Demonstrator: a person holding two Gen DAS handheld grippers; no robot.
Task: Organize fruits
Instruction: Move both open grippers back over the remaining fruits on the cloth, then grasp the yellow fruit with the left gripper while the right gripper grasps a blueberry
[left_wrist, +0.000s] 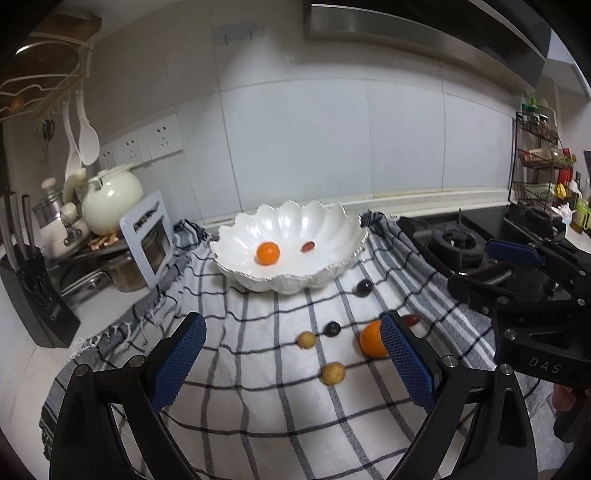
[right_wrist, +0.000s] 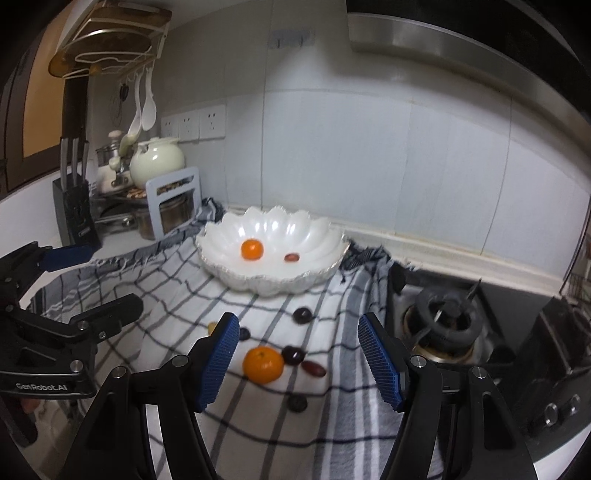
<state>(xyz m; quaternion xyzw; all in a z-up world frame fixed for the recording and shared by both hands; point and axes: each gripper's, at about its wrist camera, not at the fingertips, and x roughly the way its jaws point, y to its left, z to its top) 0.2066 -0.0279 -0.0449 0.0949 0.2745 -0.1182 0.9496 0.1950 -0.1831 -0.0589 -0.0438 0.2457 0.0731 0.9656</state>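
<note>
A white scalloped bowl (left_wrist: 343, 229) (right_wrist: 321, 236) stands at the back of a checked cloth and holds a small orange (left_wrist: 267, 253) and a red date (left_wrist: 307, 246). On the cloth lie an orange (right_wrist: 263, 363) (left_wrist: 370, 339), a red date (right_wrist: 314, 368), dark grapes (right_wrist: 302, 315) (right_wrist: 293, 354) (right_wrist: 297, 403) (left_wrist: 331, 328) and two yellow-brown fruits (left_wrist: 306, 339) (left_wrist: 333, 373). My left gripper (left_wrist: 295, 365) is open above the cloth, the yellow-brown fruits ahead of its gap. My right gripper (right_wrist: 299, 363) is open, with the orange and date seen between its fingers.
A checked cloth (left_wrist: 258, 424) covers the counter. A gas burner (right_wrist: 445, 325) sits to the right. On the left stand a knife block (right_wrist: 75, 214), a cream teapot (right_wrist: 157, 160), pots and a grey rack (right_wrist: 173, 201). A spice rack (left_wrist: 543, 162) stands far right.
</note>
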